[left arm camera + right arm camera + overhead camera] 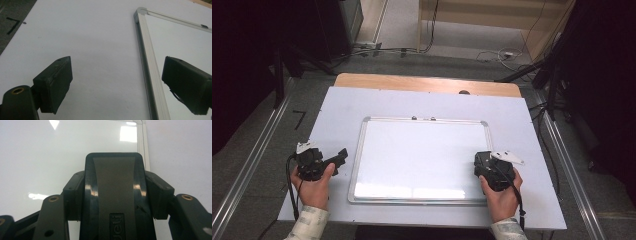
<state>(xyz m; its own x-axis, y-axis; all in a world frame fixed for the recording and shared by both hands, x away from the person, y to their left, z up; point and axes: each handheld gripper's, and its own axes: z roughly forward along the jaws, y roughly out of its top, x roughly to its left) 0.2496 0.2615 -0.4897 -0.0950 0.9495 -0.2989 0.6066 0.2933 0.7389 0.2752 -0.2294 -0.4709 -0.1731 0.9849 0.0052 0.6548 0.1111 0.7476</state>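
Eraser (115, 195) clamped in right gripper (115, 192), label unreadable, over whiteboard (37, 157)

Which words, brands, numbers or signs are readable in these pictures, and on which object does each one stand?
"Jet": raised letters, cut off by the picture's lower edge, on the black eraser that the right gripper clamps; the reading is uncertain.
Small embossed label above those letters on the eraser: too small to read.
Black angle-shaped tape mark on the floor left of the table: a sign, not a letter.
Whiteboard: no writing.
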